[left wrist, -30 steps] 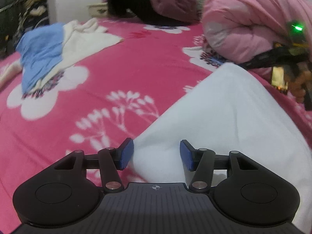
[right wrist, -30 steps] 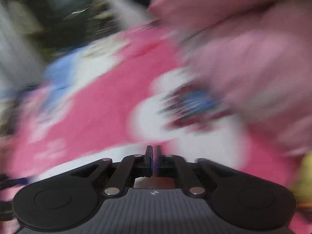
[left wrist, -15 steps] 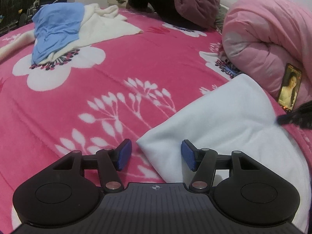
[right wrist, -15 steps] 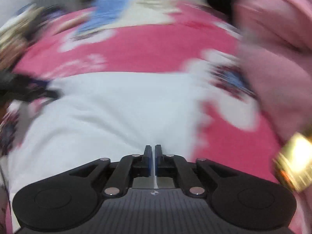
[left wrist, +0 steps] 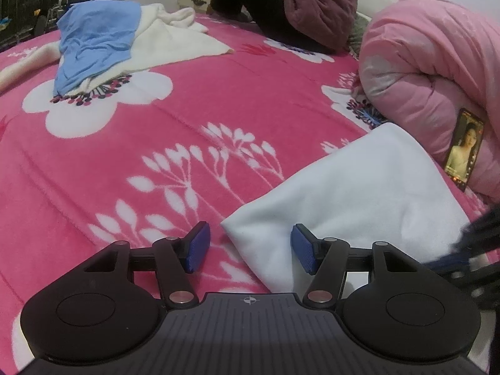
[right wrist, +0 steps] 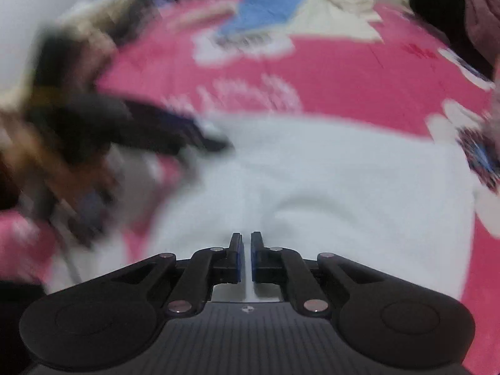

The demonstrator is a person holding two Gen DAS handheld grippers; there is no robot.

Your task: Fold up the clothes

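A pale white cloth (left wrist: 359,193) lies flat on the pink flowered blanket (left wrist: 218,100). My left gripper (left wrist: 250,247) is open, and the cloth's near corner lies between its blue pads without touching them. In the right wrist view the same cloth (right wrist: 343,181) spreads wide. My right gripper (right wrist: 247,250) is shut, its tips low over the cloth's near edge; whether fabric is pinched I cannot tell. The right gripper (left wrist: 475,243) shows as a dark blur at the cloth's right side. The left gripper (right wrist: 150,128) appears blurred at the cloth's far-left corner.
A blue garment (left wrist: 93,40) lies on a cream one (left wrist: 178,43) at the blanket's far left. A rolled pink duvet (left wrist: 437,62) fills the right, with a lit phone (left wrist: 465,147) propped against it. A person in dark clothes (left wrist: 281,3) sits at the far edge.
The right gripper has swept from beside the pink duvet to the cloth's near right side, staying shut. The left gripper has rolled a little in place, still open at the corner.
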